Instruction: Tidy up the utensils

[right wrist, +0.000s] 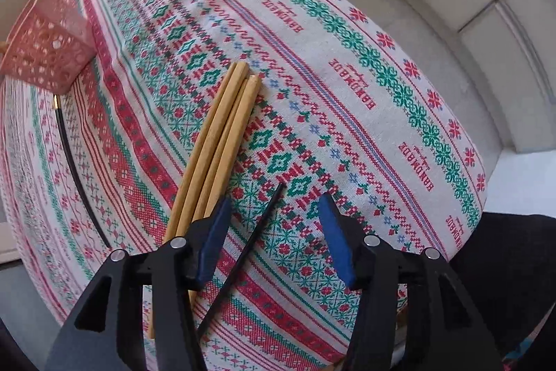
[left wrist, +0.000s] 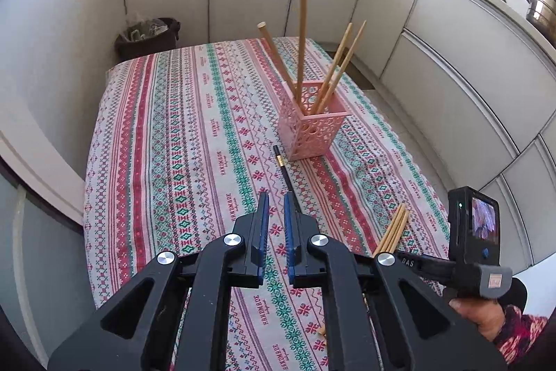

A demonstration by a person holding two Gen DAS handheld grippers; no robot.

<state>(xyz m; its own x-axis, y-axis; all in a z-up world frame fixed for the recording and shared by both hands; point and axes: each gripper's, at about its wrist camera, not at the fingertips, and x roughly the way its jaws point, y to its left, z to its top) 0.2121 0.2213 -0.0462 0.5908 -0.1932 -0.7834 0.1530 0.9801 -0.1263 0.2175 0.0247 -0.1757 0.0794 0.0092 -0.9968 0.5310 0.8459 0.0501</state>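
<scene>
Hovering over black chopstick (right wrist: 243,246), right gripper (right wrist: 274,225) half-open, empty, lining up pick; left gripper (left wrist: 276,214) near-closed, empty; pink lattice plastic basket (left wrist: 312,131) far, w/ bamboo chopsticks (left wrist: 301,47) upright.

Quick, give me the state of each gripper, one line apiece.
Left gripper: jaws slightly apart, nothing between them.
Right gripper: jaws open over a thin black chopstick on the tablecloth, not gripping it.

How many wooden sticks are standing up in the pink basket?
4. All stand in the pink basket: one leaning left, one upright, and two leaning right together. Shorter ones could be hidden inside.
</scene>
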